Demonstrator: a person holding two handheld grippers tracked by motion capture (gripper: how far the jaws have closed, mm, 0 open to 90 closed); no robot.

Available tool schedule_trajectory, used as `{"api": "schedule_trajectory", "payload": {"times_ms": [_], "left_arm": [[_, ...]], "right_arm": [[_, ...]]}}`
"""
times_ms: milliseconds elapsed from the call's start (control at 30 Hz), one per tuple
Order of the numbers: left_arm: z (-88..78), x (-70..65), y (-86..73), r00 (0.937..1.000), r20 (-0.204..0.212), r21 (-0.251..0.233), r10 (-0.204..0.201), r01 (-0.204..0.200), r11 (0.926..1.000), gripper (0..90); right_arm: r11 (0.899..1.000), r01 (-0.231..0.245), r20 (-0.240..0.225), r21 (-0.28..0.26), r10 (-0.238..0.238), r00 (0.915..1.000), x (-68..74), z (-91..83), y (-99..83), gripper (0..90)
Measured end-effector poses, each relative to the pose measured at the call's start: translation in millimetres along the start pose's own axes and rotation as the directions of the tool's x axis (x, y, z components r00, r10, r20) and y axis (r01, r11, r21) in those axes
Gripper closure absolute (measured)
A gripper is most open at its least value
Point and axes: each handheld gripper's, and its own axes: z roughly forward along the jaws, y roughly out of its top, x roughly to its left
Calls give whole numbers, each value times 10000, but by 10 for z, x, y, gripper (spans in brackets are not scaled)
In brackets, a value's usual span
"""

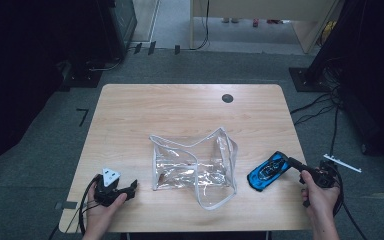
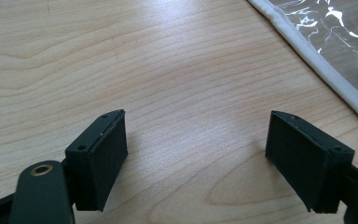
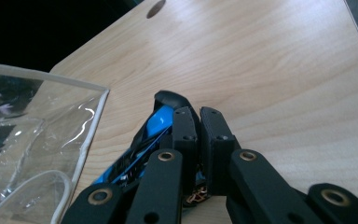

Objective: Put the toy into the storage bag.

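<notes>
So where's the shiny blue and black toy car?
In the high view, the blue and black toy car lies on the wooden table's right side, between the clear plastic bag and the right gripper.

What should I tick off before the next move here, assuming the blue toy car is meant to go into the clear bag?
1. Right hand-held gripper on the blue toy car: jaws closed together at its end, but an actual pinch cannot be told.
2. Left hand-held gripper free: ok, jaws wide apart over bare wood.
3. Clear bag within reach: ok, between the two grippers at mid table.
4. Bag mouth open enough: cannot tell; it looks partly collapsed.
5. Left gripper near the bag's white trim: ok, not touching it.
6. Car lifted off the table: cannot tell.
</notes>
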Motion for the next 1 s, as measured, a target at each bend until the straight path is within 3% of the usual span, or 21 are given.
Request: {"api": "schedule_trajectory", "payload": {"times_ms": [133, 300, 367, 400, 467, 700, 933, 1000], "left_arm": [[0, 0, 0, 10000, 2, -2, -1, 1, 10000, 208], [0, 0, 0, 10000, 3, 0, 3, -3, 10000, 208], [0, 0, 0, 10000, 5, -3, 2, -2, 10000, 208], [0, 0, 0, 10000, 3, -6, 2, -2, 10000, 208], [0, 0, 0, 10000, 3, -4, 4, -4, 10000, 208], [0, -1, 0, 10000, -2, -5, -1, 1, 10000, 208], [1, -1, 0, 10000, 0, -10, 2, -2, 10000, 208], [1, -1, 0, 10000, 1, -9, 0, 0, 10000, 208]], "right_arm": [[9970, 758, 214, -159, -754, 9969, 126, -30, 11, 871], [9909, 1314, 185, -279, -1309, 9912, 257, -47, 17, 894], [9954, 528, -856, -798, -597, 9945, 275, -92, 35, 900], [9946, 507, -916, -907, -591, 9940, 301, -112, 45, 900], [9897, 1062, -622, -964, -1125, 9917, 388, -145, 72, 900], [9867, 1187, -1092, -1109, -1308, 9854, 487, -188, 66, 900], [9652, 2241, -821, -1349, -2363, 9682, 743, -250, 75, 900], [9529, 2712, -561, -1355, -2807, 9582, 834, -259, 70, 900]]}}
